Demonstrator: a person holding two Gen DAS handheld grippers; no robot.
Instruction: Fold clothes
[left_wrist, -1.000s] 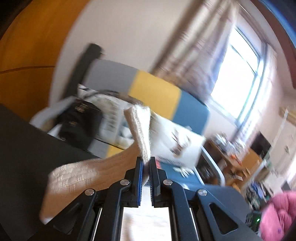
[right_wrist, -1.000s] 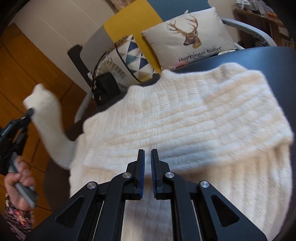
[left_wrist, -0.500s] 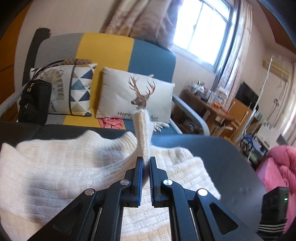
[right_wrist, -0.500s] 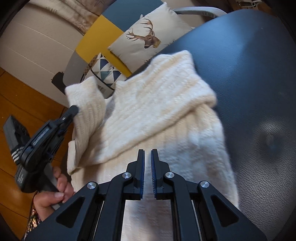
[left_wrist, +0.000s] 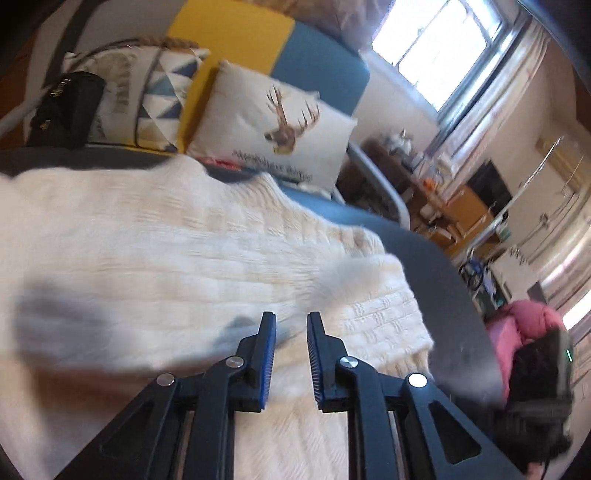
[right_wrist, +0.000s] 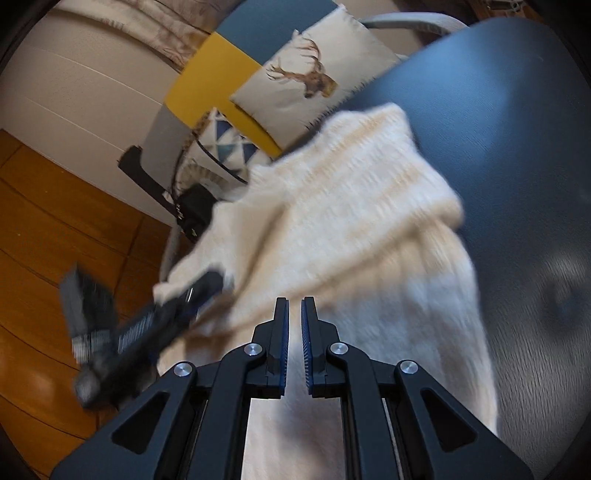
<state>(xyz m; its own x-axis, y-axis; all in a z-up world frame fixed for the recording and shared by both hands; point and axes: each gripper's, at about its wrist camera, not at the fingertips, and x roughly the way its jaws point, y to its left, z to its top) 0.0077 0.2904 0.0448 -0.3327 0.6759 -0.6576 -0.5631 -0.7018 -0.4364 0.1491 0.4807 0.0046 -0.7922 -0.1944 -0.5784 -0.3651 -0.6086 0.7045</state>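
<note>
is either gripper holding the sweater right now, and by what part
Nothing is held. The left gripper has its jaws opening with an empty gap above the white sweater; the right gripper is opening too, nothing between its jaws.

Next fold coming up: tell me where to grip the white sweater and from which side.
Take the sweater at its thick folded edge beside the bare dark table, coming in from that side. The edge lies raised and clear there, probably easiest to pinch. Both grippers' jaws are opening, with nothing between them.

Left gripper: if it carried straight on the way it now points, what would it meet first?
Most likely the cream knit sweater spread on the dark table. The left gripper angles down at it, jaws opening with nothing between them. Depth is unclear.
</note>
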